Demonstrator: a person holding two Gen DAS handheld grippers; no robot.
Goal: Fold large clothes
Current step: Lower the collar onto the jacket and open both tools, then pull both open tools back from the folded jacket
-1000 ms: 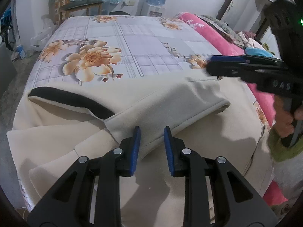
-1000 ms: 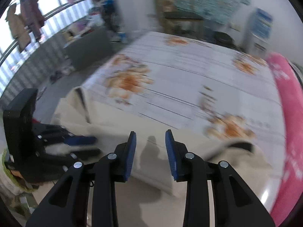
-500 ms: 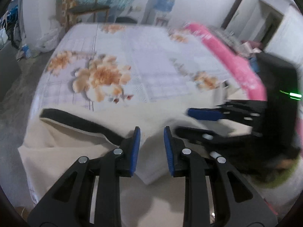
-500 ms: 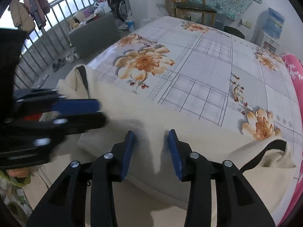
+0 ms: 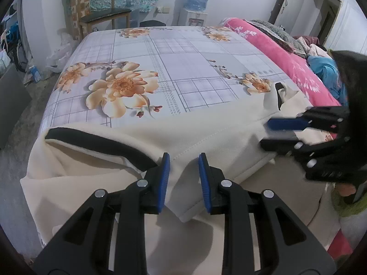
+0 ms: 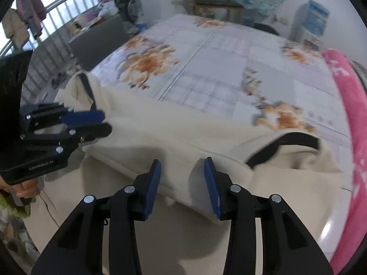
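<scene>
My big cream garment [image 5: 206, 137] lies on the near end of the bed, on top of the flowered sheet [image 5: 183, 68]. A folded part of it, with a stitched edge, runs across from side to side. It has black trim (I think these are cuffs) at two spots: one black cuff [image 5: 96, 145] on the left in my left camera, and another black cuff [image 6: 286, 144] on the right in my right camera.

My left gripper [image 5: 183, 178] points down at the folded edge. Its blue pads [image 5: 164, 183] stand a little apart, with cloth seen in the gap below them. They are not pinching it, so this tool is let go.

My right gripper [image 6: 182, 186] is over the same folded edge, further along. Its jaws have just been opening wider, and nothing is squeezed between them. The cloth is under them only.

A pink blanket [image 5: 286, 61] lies along the far right side of the bed. A water cooler [image 5: 196, 6] stands by the wall, and a wooden chair [image 5: 101, 11] too.
</scene>
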